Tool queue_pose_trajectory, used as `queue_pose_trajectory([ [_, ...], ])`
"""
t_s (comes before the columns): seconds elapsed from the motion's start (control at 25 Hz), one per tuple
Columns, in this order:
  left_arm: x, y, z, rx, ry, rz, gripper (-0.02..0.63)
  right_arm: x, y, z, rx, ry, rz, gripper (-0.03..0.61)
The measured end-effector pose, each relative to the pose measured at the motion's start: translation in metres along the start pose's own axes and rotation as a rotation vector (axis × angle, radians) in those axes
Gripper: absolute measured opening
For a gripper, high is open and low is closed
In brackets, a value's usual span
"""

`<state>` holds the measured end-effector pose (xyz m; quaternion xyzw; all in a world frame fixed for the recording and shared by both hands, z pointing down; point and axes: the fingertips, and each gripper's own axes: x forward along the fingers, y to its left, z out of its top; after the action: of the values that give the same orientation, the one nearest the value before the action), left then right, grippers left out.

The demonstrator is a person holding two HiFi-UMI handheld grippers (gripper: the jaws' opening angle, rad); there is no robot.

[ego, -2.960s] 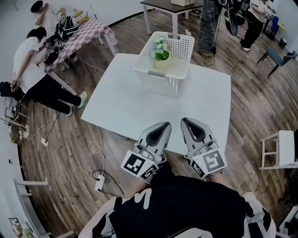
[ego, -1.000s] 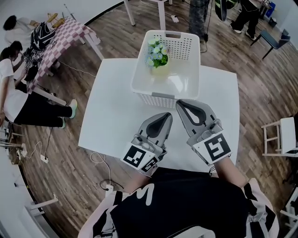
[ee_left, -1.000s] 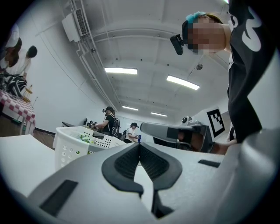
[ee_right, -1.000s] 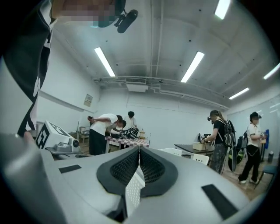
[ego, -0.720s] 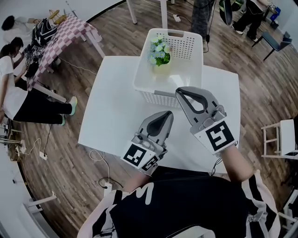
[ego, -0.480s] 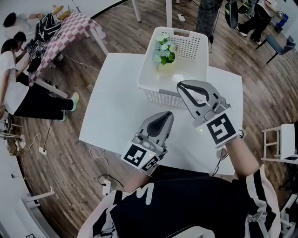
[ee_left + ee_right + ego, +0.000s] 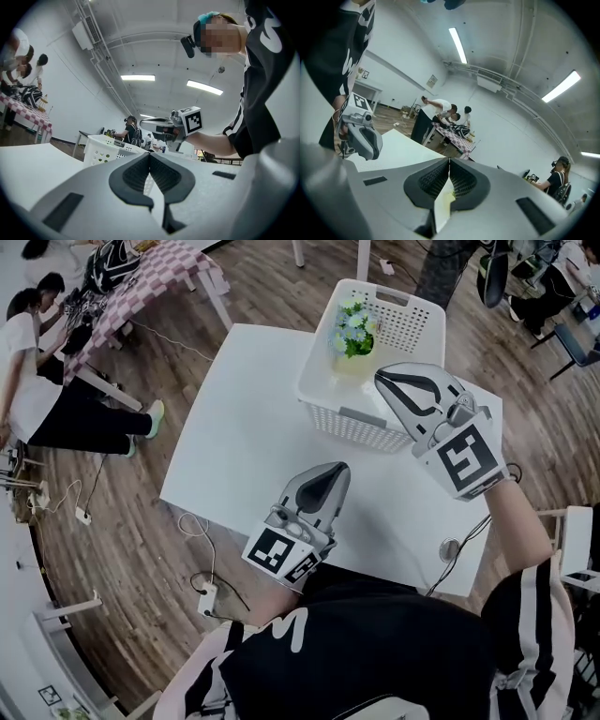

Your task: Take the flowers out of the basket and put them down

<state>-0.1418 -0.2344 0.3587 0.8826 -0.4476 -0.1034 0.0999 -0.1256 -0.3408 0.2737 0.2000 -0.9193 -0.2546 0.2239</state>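
left gripper held close in, right gripper out ahead on an extended arm (both with fingers pressed together).

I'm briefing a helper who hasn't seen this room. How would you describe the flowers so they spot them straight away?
Find the white table; a white perforated basket stands at its far side. In the basket's far left corner sits a small bunch of pale blue and white flowers with green leaves in a pale yellow pot, the only colour amid all that white.
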Motion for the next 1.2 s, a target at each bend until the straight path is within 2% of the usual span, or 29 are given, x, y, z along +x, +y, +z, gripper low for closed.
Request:
queue_pose_trajectory([
  [0.16,-0.010,0.009,0.000,0.000,-0.011,0.043,0.005,0.014,-0.008,-0.012,-0.061,0.033,0.024,0.018],
  [0.44,-0.024,0.026,0.001,-0.003,-0.024,0.113,0.005,0.037,-0.009,-0.034,-0.102,0.109,0.077,0.018],
  [1.2,-0.041,0.045,-0.005,-0.028,-0.045,0.208,0.005,0.089,-0.019,-0.104,-0.191,0.320,0.195,0.018],
])
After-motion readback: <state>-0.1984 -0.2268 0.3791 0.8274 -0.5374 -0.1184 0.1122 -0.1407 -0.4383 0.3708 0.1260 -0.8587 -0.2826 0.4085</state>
